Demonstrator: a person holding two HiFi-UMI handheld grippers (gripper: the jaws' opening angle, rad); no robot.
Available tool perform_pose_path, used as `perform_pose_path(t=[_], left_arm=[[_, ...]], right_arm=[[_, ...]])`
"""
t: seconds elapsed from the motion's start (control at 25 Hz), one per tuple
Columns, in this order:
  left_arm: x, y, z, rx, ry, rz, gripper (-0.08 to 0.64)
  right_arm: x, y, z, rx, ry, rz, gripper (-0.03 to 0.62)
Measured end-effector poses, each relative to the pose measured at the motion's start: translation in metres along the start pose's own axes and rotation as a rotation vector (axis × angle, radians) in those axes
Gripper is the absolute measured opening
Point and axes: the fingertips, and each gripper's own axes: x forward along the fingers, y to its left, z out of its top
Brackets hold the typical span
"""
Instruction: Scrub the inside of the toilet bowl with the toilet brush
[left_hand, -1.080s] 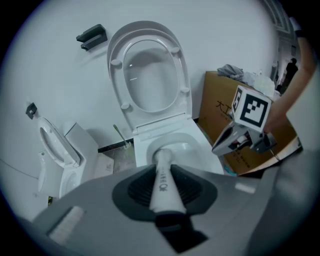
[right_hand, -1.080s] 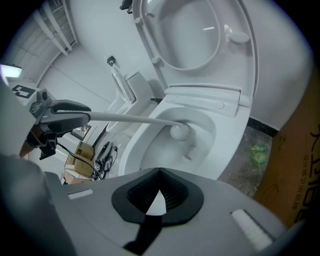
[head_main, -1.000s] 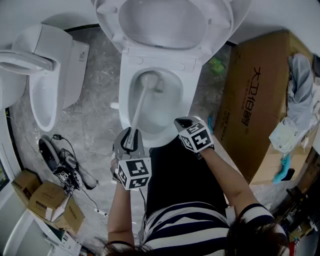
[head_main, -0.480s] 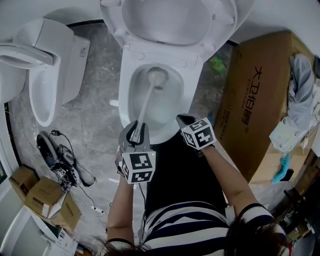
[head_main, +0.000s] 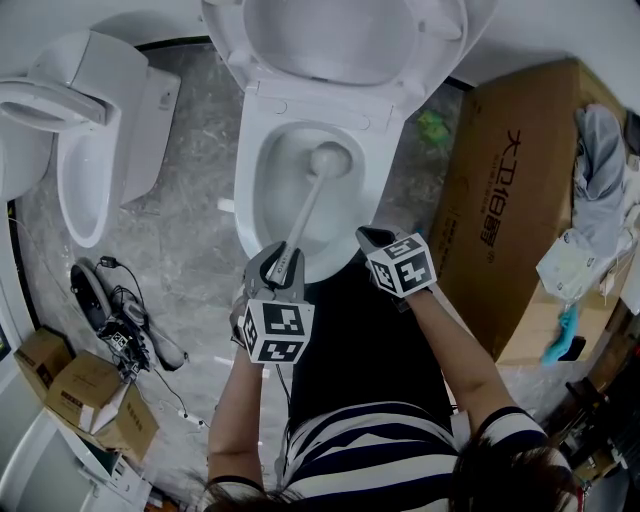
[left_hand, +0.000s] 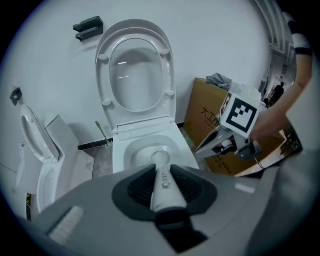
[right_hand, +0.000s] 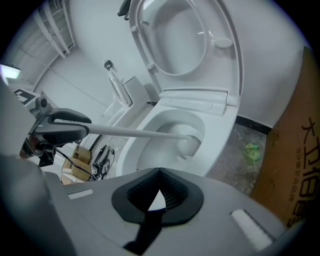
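Against the left edge of the head view, a second white ceramic toilet (head_main: 95, 140) is seen, with brown cardboard boxes (head_main: 95, 405) and a tangle of black cables (head_main: 125, 335) lying on the grey marbled floor (head_main: 190, 230) below it. Toward the middle, the white oval toilet bowl (head_main: 248, 195) is shown with its seat and lid (head_main: 335, 40) raised. The left gripper (head_main: 283, 262) is clenched on the white handle of the long toilet brush (head_main: 308, 210), whose rounded head is placed inside the bowl, toward the back of the basin. Just to the right, the right gripper (head_main: 370, 240) is held near the bowl's front right edge, apart from the brush, its jaws pressed together with nothing grasped. Farther right, a large brown printed cardboard carton (head_main: 520, 200) is stood beside the toilet, and a small green scrap (head_main: 433, 127) is seen on the floor between them.
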Motion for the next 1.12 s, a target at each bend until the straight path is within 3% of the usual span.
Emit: perform_pose_path(t=[0.68, 1.12], left_arm=[[-0.045, -0.028, -0.028, 0.065, 0.073, -0.081, 0.0], [-0.078, -0.036, -0.062, 0.116, 0.164, -0.087, 0.0]], right_arm=[[-0.004, 0.018, -0.008, -0.033, 0.01, 0.02, -0.003], [0.0, 0.033, -0.013, -0.074, 0.038, 0.046, -0.005]])
